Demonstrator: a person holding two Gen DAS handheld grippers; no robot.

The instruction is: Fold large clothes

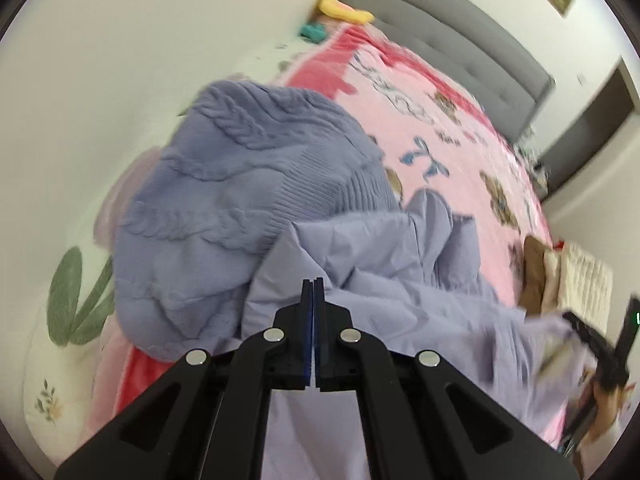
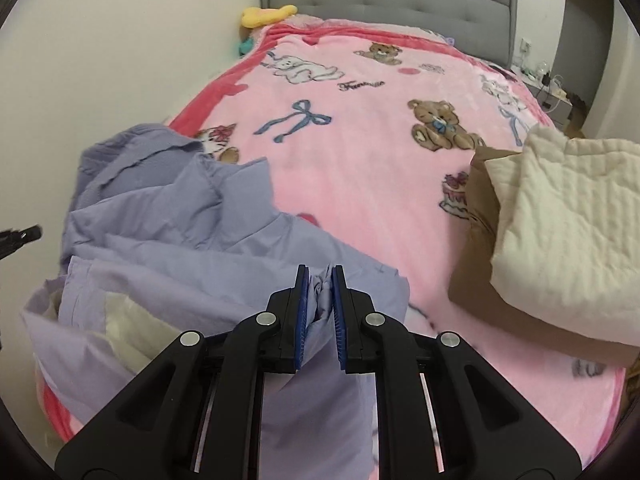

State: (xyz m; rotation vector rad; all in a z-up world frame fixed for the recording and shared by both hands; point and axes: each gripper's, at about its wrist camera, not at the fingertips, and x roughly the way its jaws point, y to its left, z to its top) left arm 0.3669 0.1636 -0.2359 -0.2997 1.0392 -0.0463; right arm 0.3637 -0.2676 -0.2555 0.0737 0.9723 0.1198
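A fold of lilac shirt (image 2: 200, 264) is clamped between the pads of the right gripper (image 2: 320, 280). A pink blanket (image 2: 360, 152) is spread ahead of it, and folded clothes (image 2: 560, 220) are stacked to its right.

Thin matt lilac cloth shirt (image 2: 224, 248), chunky cable-knit sweater (image 1: 224, 200), fleecy pink blanket (image 2: 360, 152), matt black plastic tongs (image 2: 320, 276)

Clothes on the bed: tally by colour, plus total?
Lavender: 2, knit sweater and thin shirt, which both grippers (left, right) pinch
Cream: 1, quilted folded piece
Brown: 1, folded piece under the cream one
Total: 4
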